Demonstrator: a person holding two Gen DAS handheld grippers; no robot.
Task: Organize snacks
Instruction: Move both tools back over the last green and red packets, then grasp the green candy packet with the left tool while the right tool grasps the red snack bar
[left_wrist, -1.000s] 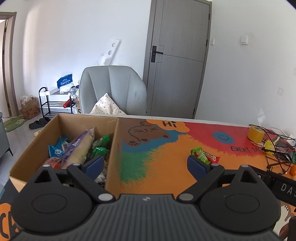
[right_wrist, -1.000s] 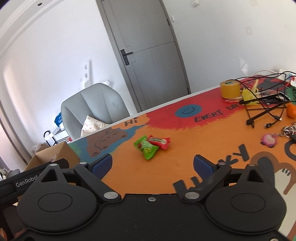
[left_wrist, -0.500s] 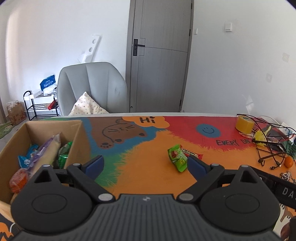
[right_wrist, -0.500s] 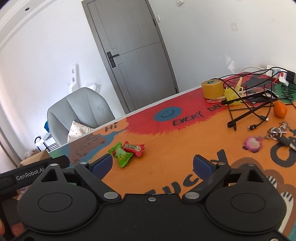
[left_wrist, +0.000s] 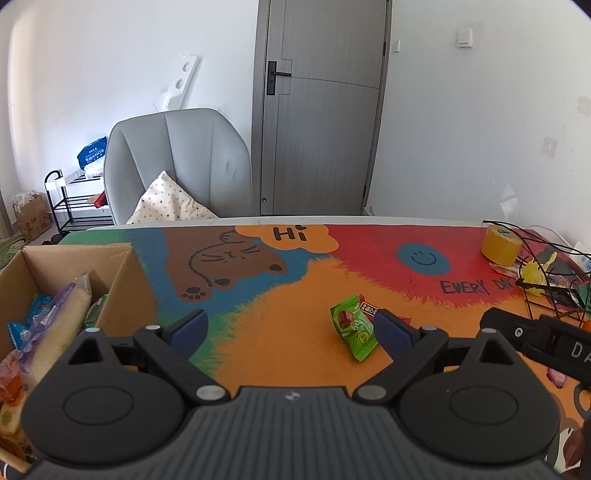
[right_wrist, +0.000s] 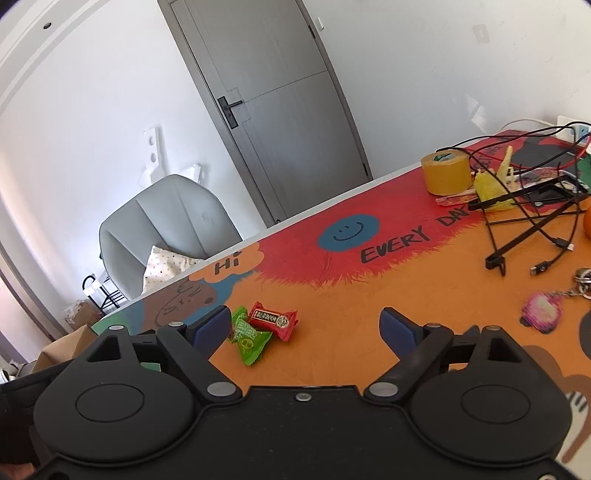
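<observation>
A green snack packet (left_wrist: 355, 326) (right_wrist: 248, 339) and a red snack packet (right_wrist: 273, 319) lie touching on the orange part of the table mat. At the left stands a cardboard box (left_wrist: 127, 280) with several snack packs in it. My left gripper (left_wrist: 291, 330) is open and empty; its right fingertip (left_wrist: 391, 330) partly covers the red packet. My right gripper (right_wrist: 303, 328) is wide, its jaws closing, with the red packet just inside the left fingertip (right_wrist: 210, 328) and not pressed. The right gripper's body (left_wrist: 535, 339) shows at the right edge of the left wrist view.
A tape roll (right_wrist: 447, 171), black cables and a wire stand (right_wrist: 524, 221), a pink keychain (right_wrist: 541, 312) and an orange fruit (right_wrist: 586, 225) crowd the table's right side. A grey chair (left_wrist: 177, 166) and a grey door (left_wrist: 321, 107) stand beyond the far edge.
Both grippers have swung right across the table, away from the box. The two packets now sit closer in both views. The right gripper's jaws have narrowed a little.
</observation>
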